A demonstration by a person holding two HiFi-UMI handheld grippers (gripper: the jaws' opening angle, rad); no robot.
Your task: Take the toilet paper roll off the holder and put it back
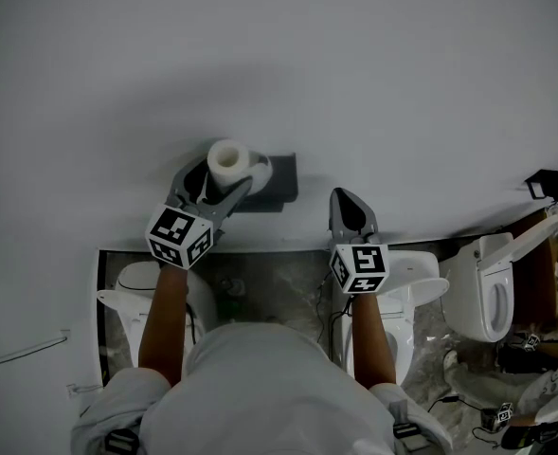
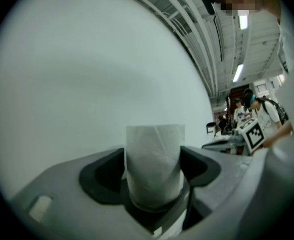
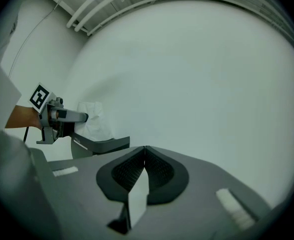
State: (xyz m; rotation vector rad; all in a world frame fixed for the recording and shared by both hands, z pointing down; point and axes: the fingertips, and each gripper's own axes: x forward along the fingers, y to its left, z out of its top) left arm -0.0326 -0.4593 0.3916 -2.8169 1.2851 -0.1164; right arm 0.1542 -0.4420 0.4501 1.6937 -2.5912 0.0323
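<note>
A white toilet paper roll sits at the left end of the dark holder on the grey wall. My left gripper reaches around it with a jaw on either side. In the left gripper view the roll stands upright between the wide-spread jaws, and dark gaps show beside it, so the pads do not press on it. My right gripper hovers to the right of the holder, shut and empty. In the right gripper view its jaws meet in a line, and the roll and the left gripper show at the left.
Below the wall stand white toilets, one under each arm and one further right. Cables and small gear lie on the floor at the lower right. Several people stand far off in the left gripper view.
</note>
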